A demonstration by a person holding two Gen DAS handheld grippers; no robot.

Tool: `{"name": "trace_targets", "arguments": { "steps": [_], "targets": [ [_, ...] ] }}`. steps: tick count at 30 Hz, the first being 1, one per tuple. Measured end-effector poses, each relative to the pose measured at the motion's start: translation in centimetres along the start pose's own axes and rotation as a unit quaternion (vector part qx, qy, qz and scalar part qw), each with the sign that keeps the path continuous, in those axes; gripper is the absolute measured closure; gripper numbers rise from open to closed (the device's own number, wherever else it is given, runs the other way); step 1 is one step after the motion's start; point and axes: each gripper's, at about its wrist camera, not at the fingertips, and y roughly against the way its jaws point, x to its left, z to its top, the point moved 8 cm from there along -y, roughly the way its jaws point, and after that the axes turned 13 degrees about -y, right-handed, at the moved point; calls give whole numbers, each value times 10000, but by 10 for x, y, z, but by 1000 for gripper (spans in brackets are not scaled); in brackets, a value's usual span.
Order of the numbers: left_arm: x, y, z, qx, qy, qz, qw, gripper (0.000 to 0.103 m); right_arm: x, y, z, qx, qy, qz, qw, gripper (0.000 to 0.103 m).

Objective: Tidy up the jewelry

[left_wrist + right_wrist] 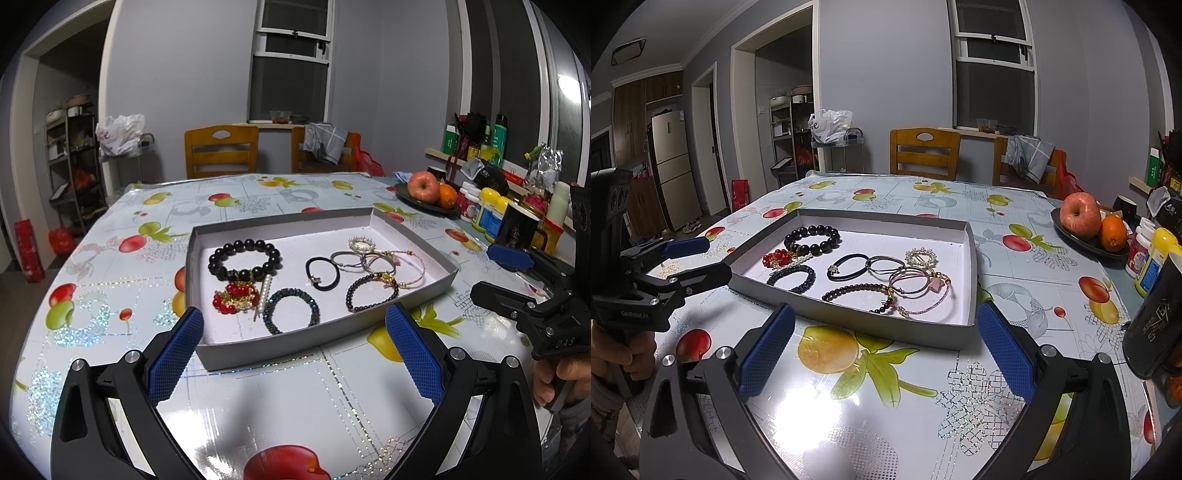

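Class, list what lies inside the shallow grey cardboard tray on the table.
Inside the shallow grey cardboard tray: black bead bracelet, red-and-gold beaded piece, teal beaded bracelet, black hair tie. Thin bangles overlap, hiding their count.

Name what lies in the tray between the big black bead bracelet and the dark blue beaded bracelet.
A red-and-gold bead cluster and a white pearl pin lie between the big black bead bracelet and dark blue beaded bracelet, clearest in the left wrist view.

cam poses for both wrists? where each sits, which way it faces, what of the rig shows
Left wrist: sits low over the table's near edge, faces the shallow grey cardboard tray of jewelry; own open left gripper in front, right gripper and a hand at right.
Right wrist: sits right of it, faces the same tray; own open right gripper, left gripper at left.
Shared: tray, big black bead bracelet, red apple.
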Motion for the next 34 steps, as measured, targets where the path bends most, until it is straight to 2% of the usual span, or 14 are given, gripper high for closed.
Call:
{"name": "trace_targets", "arguments": {
  "steps": [34],
  "targets": [
    [2, -1, -1, 35, -5, 17, 10000, 5, 1, 0, -1, -1, -3, -5, 10000, 6]
  ]
}}
